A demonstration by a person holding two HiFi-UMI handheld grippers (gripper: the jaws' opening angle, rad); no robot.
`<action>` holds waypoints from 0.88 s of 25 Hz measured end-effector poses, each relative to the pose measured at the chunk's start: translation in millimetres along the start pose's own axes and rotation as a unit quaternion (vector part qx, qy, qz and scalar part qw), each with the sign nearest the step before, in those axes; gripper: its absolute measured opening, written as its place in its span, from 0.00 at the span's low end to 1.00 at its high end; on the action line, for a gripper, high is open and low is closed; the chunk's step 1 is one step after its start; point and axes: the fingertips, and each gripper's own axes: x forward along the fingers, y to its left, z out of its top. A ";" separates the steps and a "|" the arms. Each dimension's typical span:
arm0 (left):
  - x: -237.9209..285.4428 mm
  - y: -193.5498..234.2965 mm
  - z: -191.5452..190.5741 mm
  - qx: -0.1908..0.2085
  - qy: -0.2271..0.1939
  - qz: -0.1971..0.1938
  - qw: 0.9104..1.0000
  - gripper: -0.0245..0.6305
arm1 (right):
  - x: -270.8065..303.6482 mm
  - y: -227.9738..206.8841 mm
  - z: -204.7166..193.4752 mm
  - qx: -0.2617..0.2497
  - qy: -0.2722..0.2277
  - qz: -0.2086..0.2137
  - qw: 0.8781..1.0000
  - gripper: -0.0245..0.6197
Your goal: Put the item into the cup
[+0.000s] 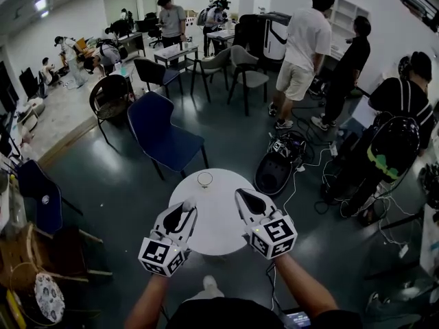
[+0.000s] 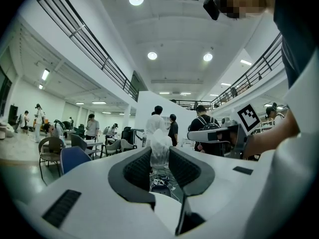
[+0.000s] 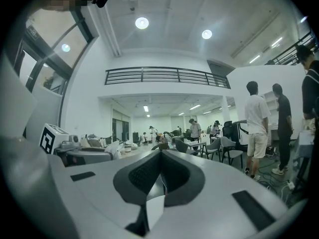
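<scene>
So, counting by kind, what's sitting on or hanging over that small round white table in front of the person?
Glass cup: 1
Crumpled white item, pinched in the left gripper: 1
Handheld grippers: 2, the left gripper and the right gripper
Total: 4

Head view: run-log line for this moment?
left claw grips white wad | right claw shut, empty | cup on table | wad not yet in cup
</scene>
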 end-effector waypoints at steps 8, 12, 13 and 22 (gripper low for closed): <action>13.0 38.8 -9.8 -0.009 0.006 -0.007 1.000 0.22 | 41.1 -6.0 -14.6 0.000 0.021 -0.008 1.000 0.06; 15.5 59.5 -23.1 -0.015 0.013 -0.014 1.000 0.22 | 61.6 -6.6 -25.9 0.004 0.028 -0.016 0.999 0.06; 14.3 64.3 -27.0 -0.017 0.016 -0.015 1.000 0.22 | 65.5 -4.3 -28.6 0.004 0.030 -0.017 0.999 0.06; 21.5 96.2 -56.8 -0.031 0.041 -0.018 0.999 0.22 | 94.7 -1.9 -51.2 0.007 0.053 -0.021 0.998 0.06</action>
